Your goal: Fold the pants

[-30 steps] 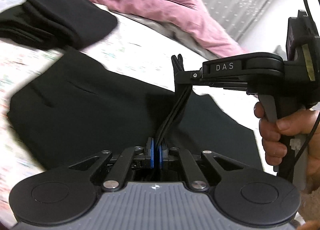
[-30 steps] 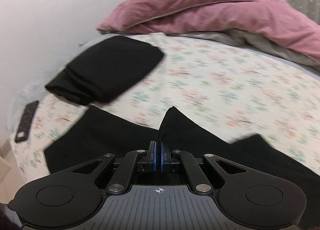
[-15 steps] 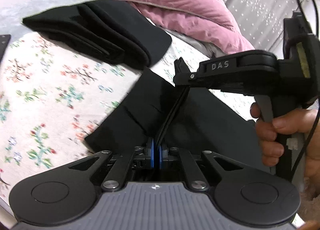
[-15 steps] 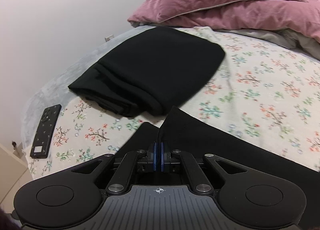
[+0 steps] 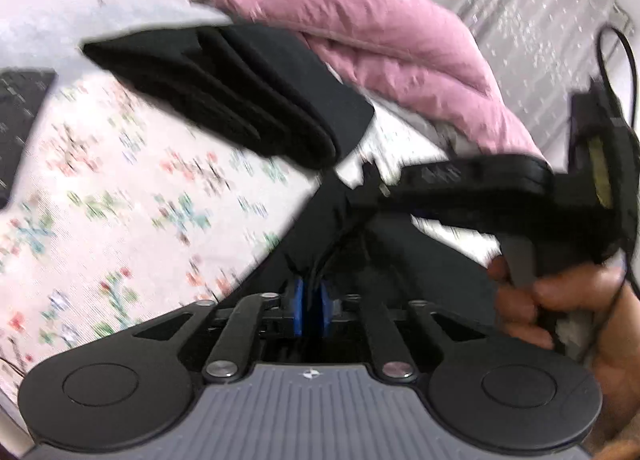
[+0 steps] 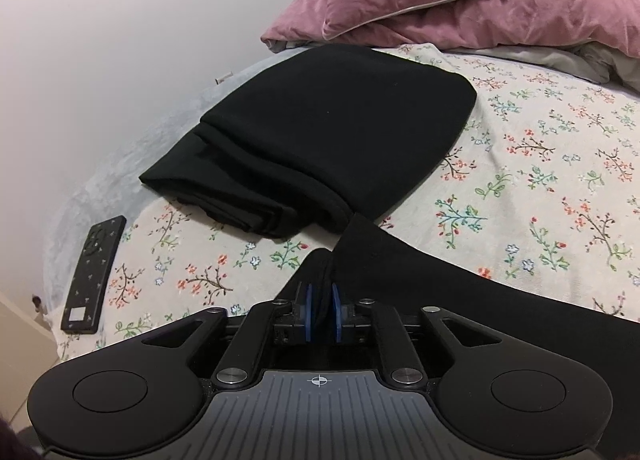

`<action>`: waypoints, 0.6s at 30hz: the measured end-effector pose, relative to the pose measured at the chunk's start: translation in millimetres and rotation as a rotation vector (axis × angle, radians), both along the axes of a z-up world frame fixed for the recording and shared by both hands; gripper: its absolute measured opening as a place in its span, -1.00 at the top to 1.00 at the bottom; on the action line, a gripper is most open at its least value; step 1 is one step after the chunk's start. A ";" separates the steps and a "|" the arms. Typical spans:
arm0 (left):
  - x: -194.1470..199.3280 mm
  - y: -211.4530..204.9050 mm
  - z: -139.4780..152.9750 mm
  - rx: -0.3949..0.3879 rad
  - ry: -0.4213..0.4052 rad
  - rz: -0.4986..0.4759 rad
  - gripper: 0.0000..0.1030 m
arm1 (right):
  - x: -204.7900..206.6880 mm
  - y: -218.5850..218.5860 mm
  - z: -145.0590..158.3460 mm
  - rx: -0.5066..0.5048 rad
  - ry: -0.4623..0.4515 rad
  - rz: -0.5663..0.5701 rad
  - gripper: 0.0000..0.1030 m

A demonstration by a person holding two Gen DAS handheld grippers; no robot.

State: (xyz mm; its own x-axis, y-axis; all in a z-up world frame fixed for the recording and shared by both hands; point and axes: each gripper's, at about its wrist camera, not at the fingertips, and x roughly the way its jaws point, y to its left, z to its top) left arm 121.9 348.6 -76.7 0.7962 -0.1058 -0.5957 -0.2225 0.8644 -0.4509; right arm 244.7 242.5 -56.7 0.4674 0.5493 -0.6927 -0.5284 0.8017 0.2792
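Right wrist view, right gripper (image 6: pixel 321 318) just parted, pants (image 6: pixel 400 272) edge loose between, left gripper (image 5: pixel 311 310) likewise.

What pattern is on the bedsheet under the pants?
Small floral sprigs on a cream bedsheet, clearest in the right wrist view.

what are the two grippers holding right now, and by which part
Both jaws have just been opening. The black pants edge is still between the right gripper pads and the left gripper pads, apparently no longer pinched.

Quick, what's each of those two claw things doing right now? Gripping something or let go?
Left gripper: jaws just opening, black pants fabric between them, grip loosening.
Right gripper: same, jaws just opening around the pants edge.
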 end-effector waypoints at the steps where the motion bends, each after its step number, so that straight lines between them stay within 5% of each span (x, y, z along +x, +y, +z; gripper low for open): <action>1: -3.0 -0.1 3.7 0.022 -0.019 0.014 0.15 | -0.3 -2.8 3.2 0.006 0.008 0.002 0.50; 5: -15.1 -8.4 16.2 0.078 -0.074 0.023 -0.24 | -12.5 -31.5 21.2 0.039 -0.001 -0.003 -0.18; 11: -17.1 -32.1 22.3 0.125 -0.079 -0.029 -0.44 | -41.6 -107.5 46.3 0.061 0.002 -0.072 -0.50; 18: -5.0 -83.4 11.1 0.105 -0.055 -0.166 -0.55 | -90.4 -218.1 46.7 0.003 -0.032 -0.210 -0.59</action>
